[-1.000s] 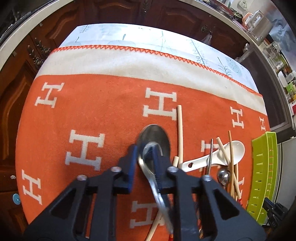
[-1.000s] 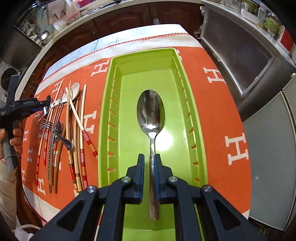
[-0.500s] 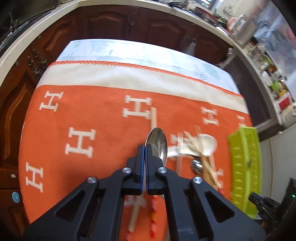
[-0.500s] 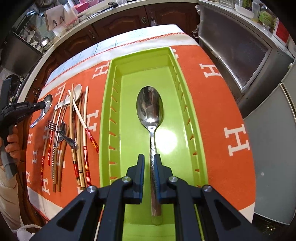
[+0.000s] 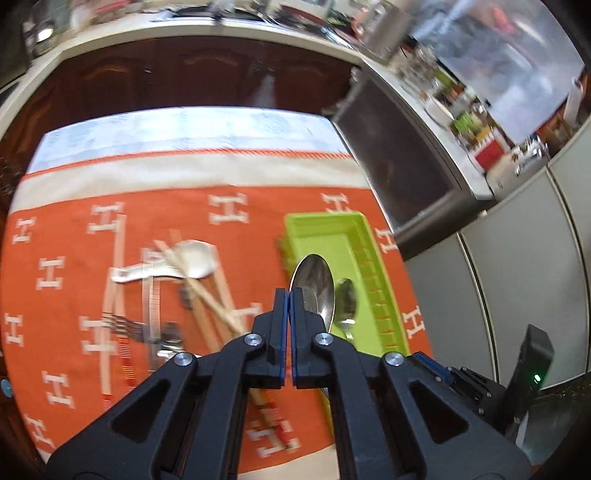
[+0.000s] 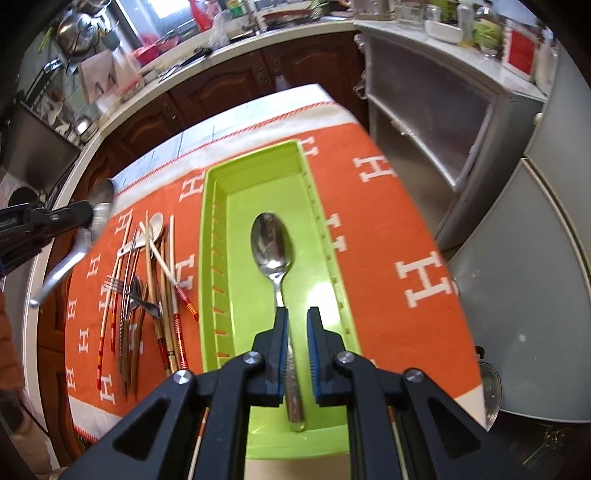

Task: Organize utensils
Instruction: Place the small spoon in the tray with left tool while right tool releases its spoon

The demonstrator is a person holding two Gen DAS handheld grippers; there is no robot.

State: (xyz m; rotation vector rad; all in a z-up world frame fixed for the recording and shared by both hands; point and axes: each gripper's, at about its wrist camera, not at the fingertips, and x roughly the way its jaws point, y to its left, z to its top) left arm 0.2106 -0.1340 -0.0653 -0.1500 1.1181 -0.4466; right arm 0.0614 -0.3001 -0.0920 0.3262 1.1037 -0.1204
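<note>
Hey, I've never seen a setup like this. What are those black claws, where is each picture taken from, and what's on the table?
No robot: a person holds a black two-finger gripper in each hand, each with a wide-angle camera looking along its fingers. One picture is from the left gripper, shut on a metal spoon; the other from the right gripper, open above a green tray where a second spoon lies. Beside the tray, on the orange cloth, lie chopsticks, a fork and a white spoon.

Dark wooden cabinets (image 6: 236,79) under a cluttered, possibly marble, counter (image 6: 258,35); daylit kitchen
</note>
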